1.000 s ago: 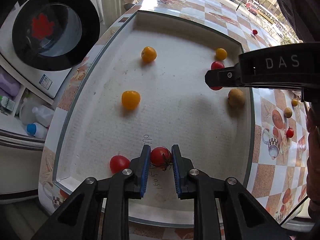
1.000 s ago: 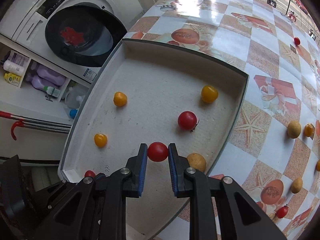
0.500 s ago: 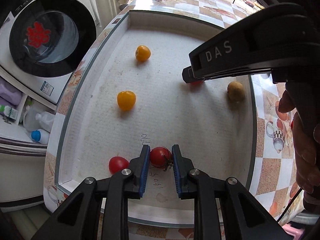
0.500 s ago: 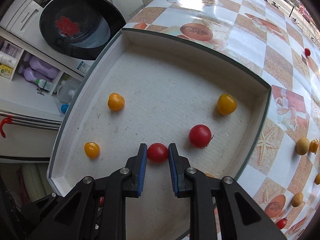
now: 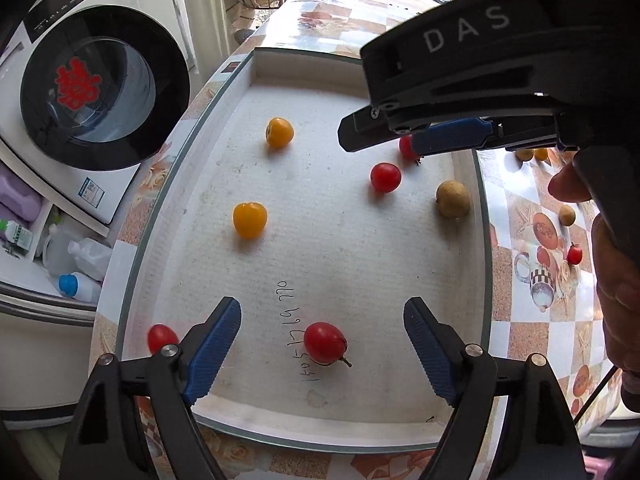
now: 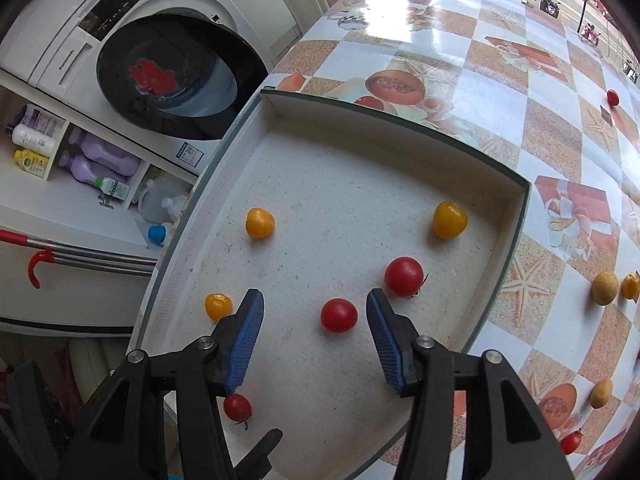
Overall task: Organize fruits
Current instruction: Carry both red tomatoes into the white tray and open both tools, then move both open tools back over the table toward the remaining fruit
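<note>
Inside a white foam tray [image 5: 256,80] on a tiled counter [image 6: 500,80], the left gripper [image 5: 322,344] holds its jaws spread wide around a stemmed red tomato [image 5: 324,343] lying free on the tray floor. The right gripper [image 6: 315,326], jaws likewise apart, brackets a second red tomato [image 6: 338,315] without touching it.

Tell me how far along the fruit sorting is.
Partly done: the tray holds red and yellow tomatoes plus a brown fruit. Both hand-held grippers, left and right, are open, each over a red tomato. Several fruits remain on the table.
</note>
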